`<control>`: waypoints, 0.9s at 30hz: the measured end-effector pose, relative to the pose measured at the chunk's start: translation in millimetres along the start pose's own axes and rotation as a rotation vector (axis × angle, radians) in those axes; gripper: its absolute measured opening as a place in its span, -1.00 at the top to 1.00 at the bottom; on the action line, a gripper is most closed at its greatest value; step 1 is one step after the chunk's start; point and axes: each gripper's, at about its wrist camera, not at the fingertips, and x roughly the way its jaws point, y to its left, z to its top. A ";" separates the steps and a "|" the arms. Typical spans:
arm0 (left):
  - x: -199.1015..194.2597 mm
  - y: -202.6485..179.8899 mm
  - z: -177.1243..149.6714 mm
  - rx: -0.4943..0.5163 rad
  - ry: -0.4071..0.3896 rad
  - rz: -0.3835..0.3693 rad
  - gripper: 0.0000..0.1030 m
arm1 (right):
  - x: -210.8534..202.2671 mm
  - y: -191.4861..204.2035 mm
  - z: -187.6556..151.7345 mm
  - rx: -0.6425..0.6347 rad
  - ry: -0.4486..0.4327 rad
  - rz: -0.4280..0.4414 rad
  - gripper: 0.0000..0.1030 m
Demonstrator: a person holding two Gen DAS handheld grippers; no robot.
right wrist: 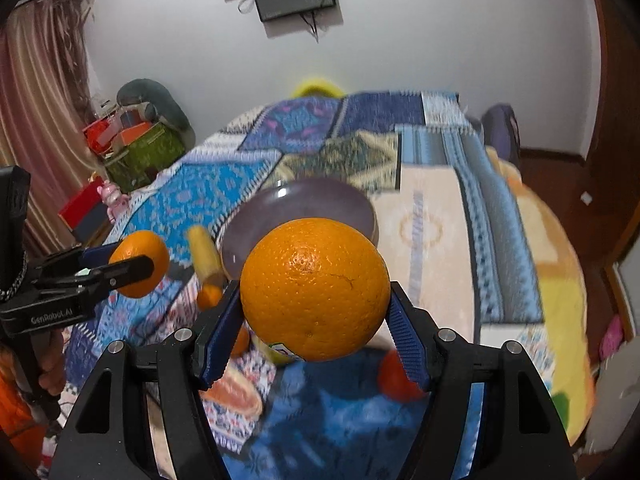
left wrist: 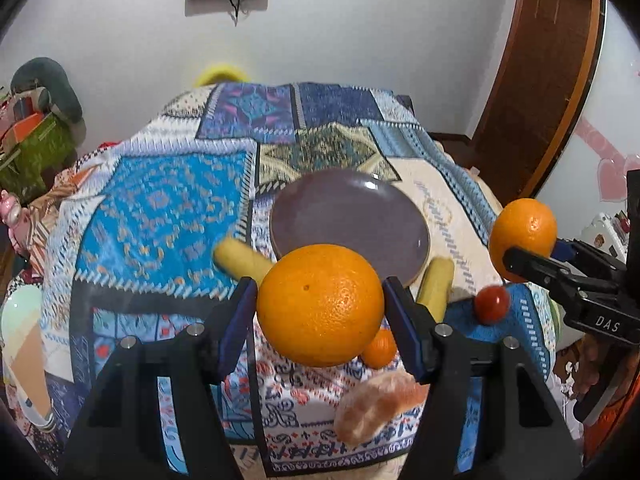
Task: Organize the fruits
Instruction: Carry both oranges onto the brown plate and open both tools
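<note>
Transport step was in hand: the left gripper (left wrist: 320, 304) clasped one orange (left wrist: 320, 306) above the bed's near edge; the right gripper (right wrist: 316, 312) clasped another orange (right wrist: 315, 290); next, judged, each needed lowering onto the empty purple plate (left wrist: 348, 220) mid-bed, then release.

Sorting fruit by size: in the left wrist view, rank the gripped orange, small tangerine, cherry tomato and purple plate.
1. purple plate
2. gripped orange, enlarged by nearness
3-4. small tangerine, partly hidden, and cherry tomato: alike
</note>
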 end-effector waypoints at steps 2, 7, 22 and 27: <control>-0.1 0.3 7.8 -0.001 -0.014 0.001 -0.24 | 0.2 1.6 9.0 -0.011 -0.020 0.000 -0.28; 1.4 1.0 27.1 0.004 -0.044 0.004 -0.24 | 4.4 4.5 29.2 -0.033 -0.066 -0.013 -0.28; 45.2 9.7 70.2 -0.017 -0.058 0.008 -0.24 | 46.9 4.6 71.9 -0.061 -0.105 -0.022 -0.28; 69.1 14.7 78.0 -0.030 -0.041 0.022 -0.24 | 67.7 2.8 79.6 -0.070 -0.092 -0.034 -0.28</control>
